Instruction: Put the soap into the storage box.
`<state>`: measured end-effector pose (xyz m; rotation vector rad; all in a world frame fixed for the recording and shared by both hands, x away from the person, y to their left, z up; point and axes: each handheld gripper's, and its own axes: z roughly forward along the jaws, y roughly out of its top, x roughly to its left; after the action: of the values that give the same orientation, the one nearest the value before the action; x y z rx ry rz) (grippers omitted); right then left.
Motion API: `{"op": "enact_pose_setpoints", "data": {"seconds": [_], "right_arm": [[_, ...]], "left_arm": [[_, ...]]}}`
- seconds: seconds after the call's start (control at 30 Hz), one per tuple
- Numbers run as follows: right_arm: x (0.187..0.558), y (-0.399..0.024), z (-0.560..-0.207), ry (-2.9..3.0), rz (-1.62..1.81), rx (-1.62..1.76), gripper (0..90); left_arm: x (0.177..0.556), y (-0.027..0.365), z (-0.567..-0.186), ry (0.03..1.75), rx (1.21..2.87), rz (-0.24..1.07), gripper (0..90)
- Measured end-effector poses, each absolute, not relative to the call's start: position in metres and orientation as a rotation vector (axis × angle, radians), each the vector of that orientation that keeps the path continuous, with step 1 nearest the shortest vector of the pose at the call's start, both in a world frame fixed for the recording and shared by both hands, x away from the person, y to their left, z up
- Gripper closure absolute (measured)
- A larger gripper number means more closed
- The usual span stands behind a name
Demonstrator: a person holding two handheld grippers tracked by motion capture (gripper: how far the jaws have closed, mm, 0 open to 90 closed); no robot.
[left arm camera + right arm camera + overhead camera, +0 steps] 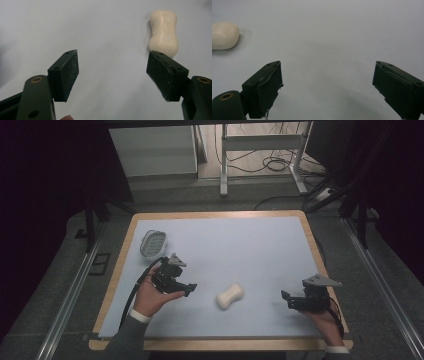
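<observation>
A cream bar of soap with a pinched waist lies on the pale blue mat, between my two hands. In the left gripper view the soap sits ahead and to the right, just past the right jaw. My left gripper is open and empty, a short way left of the soap, pointing at it. My right gripper is open and empty too, well to the right of the soap. In the right gripper view one end of the soap shows at the far left edge.
A small oval wire soap dish stands on the mat at the back left, behind my left hand. The mat lies on a wooden-edged table. Beyond the table are a white cabinet, a metal frame and floor cables.
</observation>
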<state>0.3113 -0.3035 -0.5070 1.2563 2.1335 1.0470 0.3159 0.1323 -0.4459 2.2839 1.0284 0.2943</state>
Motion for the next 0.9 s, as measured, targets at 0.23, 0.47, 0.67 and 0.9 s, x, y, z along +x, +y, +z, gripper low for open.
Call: {"op": "enact_pose_setpoints", "data": {"seconds": [0.23,0.47,0.67,0.9], "right_arm": [[0.311,-0.304,-0.507,2.132,1.045,1.254,8.9],[0.312,-0.304,-0.508,2.137,1.033,1.253,8.9],[0.312,-0.304,-0.508,2.137,1.030,1.251,8.9],[0.312,-0.304,-0.511,2.142,1.024,1.252,8.8]], "left_arm": [[0.319,0.105,-0.442,0.978,2.322,0.288,26.0],[0.321,0.078,-0.443,0.933,2.361,0.275,25.9],[0.321,0.056,-0.444,0.896,2.378,0.250,25.8],[0.323,0.038,-0.457,0.876,2.419,0.205,25.4]]}}
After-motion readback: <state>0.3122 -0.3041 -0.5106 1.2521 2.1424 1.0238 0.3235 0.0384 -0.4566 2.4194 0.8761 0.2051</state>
